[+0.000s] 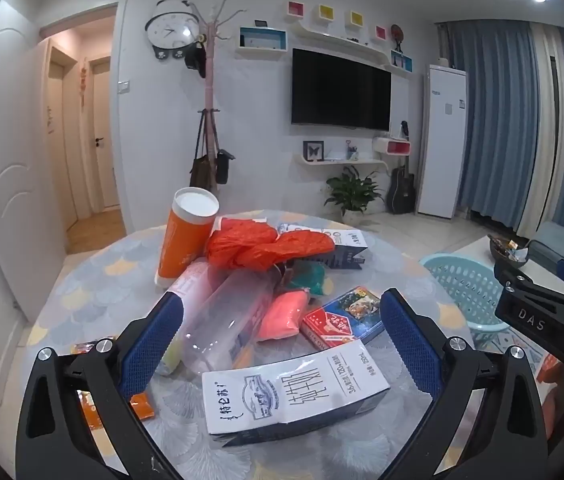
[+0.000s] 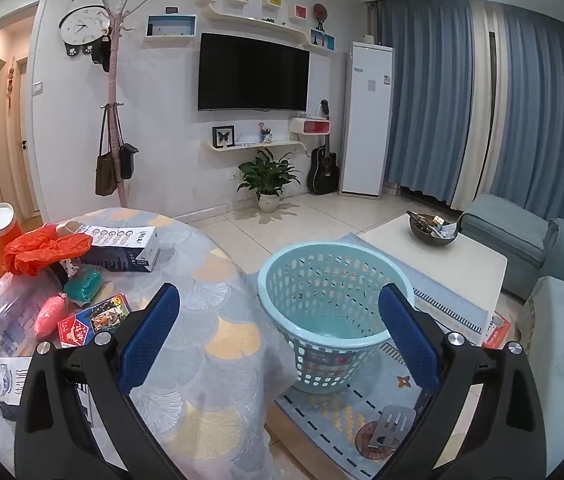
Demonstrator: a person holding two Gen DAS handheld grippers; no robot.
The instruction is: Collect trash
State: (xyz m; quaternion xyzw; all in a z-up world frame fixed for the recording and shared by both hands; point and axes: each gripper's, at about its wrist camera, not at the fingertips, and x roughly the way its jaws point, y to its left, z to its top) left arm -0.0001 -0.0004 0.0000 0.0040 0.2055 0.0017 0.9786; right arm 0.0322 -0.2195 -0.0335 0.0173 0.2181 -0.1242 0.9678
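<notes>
In the left wrist view, the left tool is held spread above the counter, where a milk carton lies at the near edge, crowded by a clear bottle and an orange bag. In the right wrist view, the right tool is likewise spread; the laundry-style basket is seen on the floor beside the counter's right edge, its contents hard to make out.

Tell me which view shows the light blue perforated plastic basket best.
The right wrist view: the light blue perforated plastic basket stands on the rug, whole apart from one hand-held gripper finger, its inside visible. The left wrist view catches only part beyond the table edge.
</notes>
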